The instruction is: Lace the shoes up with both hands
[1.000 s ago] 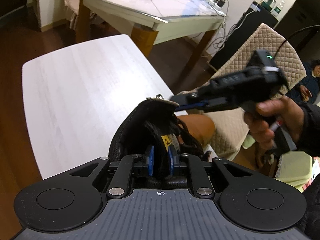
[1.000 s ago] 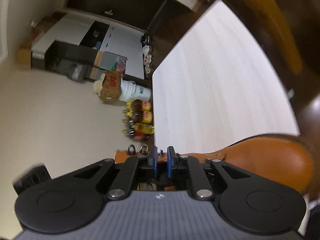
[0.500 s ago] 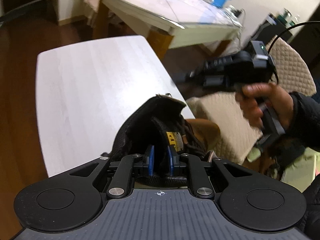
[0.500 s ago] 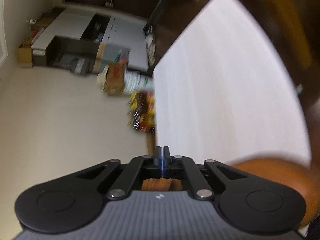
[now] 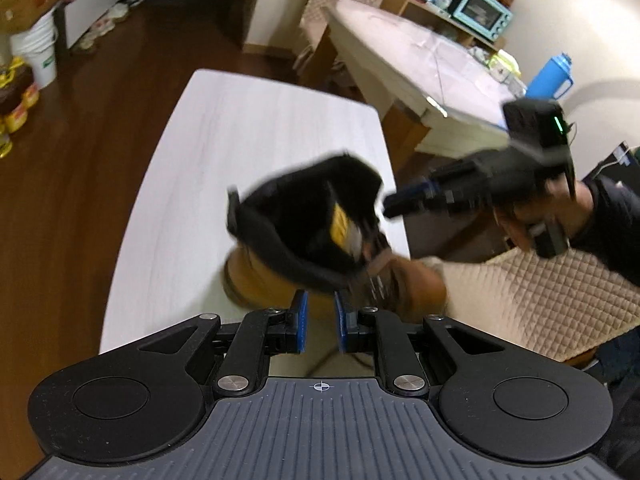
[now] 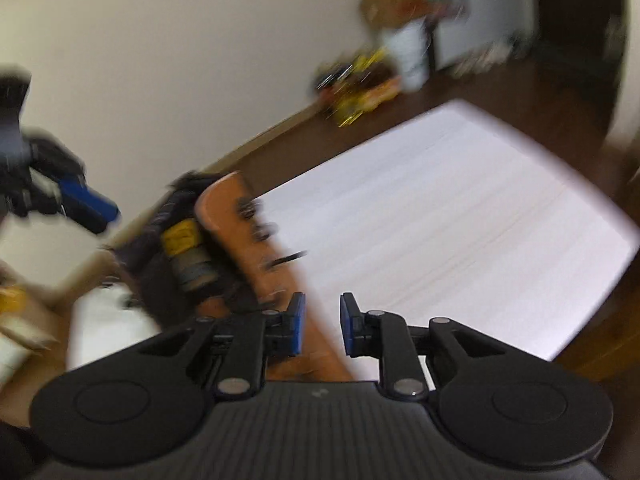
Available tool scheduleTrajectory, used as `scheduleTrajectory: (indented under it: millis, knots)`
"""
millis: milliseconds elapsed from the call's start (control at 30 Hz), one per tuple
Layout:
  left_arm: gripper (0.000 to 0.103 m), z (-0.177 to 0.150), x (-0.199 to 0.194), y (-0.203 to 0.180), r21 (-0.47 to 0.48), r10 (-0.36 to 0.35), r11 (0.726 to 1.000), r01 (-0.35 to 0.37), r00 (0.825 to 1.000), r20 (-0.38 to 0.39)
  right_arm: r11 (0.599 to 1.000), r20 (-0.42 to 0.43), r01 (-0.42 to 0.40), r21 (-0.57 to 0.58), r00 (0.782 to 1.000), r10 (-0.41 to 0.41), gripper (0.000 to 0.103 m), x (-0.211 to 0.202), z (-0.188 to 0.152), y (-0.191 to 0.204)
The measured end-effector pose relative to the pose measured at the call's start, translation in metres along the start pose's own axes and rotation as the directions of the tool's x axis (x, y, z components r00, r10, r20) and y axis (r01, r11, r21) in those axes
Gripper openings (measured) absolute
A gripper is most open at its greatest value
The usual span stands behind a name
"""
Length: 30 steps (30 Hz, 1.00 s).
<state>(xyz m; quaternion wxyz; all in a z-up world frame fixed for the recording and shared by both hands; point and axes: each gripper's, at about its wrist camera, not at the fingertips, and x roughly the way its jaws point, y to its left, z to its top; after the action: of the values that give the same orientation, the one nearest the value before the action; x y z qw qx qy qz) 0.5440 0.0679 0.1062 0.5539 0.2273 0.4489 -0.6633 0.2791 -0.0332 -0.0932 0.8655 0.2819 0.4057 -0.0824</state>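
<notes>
Both grippers have backed off the boot since a second ago. Left gripper point(image 5: 319, 322) sits nearest, jaws spread and empty, with the tan boot point(image 5: 320, 236) just ahead of them on the tabletop point(image 5: 240, 128), collar gaping, toe lying rightward. Right gripper point(image 6: 320, 322), jaws spread and empty, has the boot point(image 6: 224, 248) ahead-left; lace ends cannot be made out in the blur.

No text can be read; the boot's point(image 5: 320, 240) yellow tongue label point(image 5: 342, 227) is blurred.
</notes>
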Motion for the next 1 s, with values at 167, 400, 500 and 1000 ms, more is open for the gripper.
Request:
scheduleTrajectory:
  millis: [167, 400, 500, 1000]
  knots:
    - [0.014, -0.025, -0.006, -0.005, 0.002, -0.018, 1.0, 0.019, 1.0, -0.018, 0.961, 0.081, -0.13, 0.246, 0.99, 0.113, 0.024, 0.002, -0.003, -0.028]
    - [0.014, -0.045, -0.008, -0.008, -0.04, 0.022, 0.999, -0.023, 0.999, -0.024, 0.923, 0.14, -0.21, 0.323, 0.975, 0.173, 0.02, 0.011, -0.005, -0.044]
    - [0.014, -0.051, -0.009, -0.014, -0.09, 0.064, 0.994, -0.066, 0.998, -0.026, 0.863, 0.163, -0.316, 0.395, 0.948, 0.273, 0.003, 0.02, -0.007, -0.064]
    - [0.015, -0.058, 0.059, -0.103, -0.113, 0.328, 0.94, -0.322, 0.944, 0.039, 0.94, 0.108, 0.307, 0.152, 0.94, -0.324, 0.003, -0.084, 0.056, -0.196]
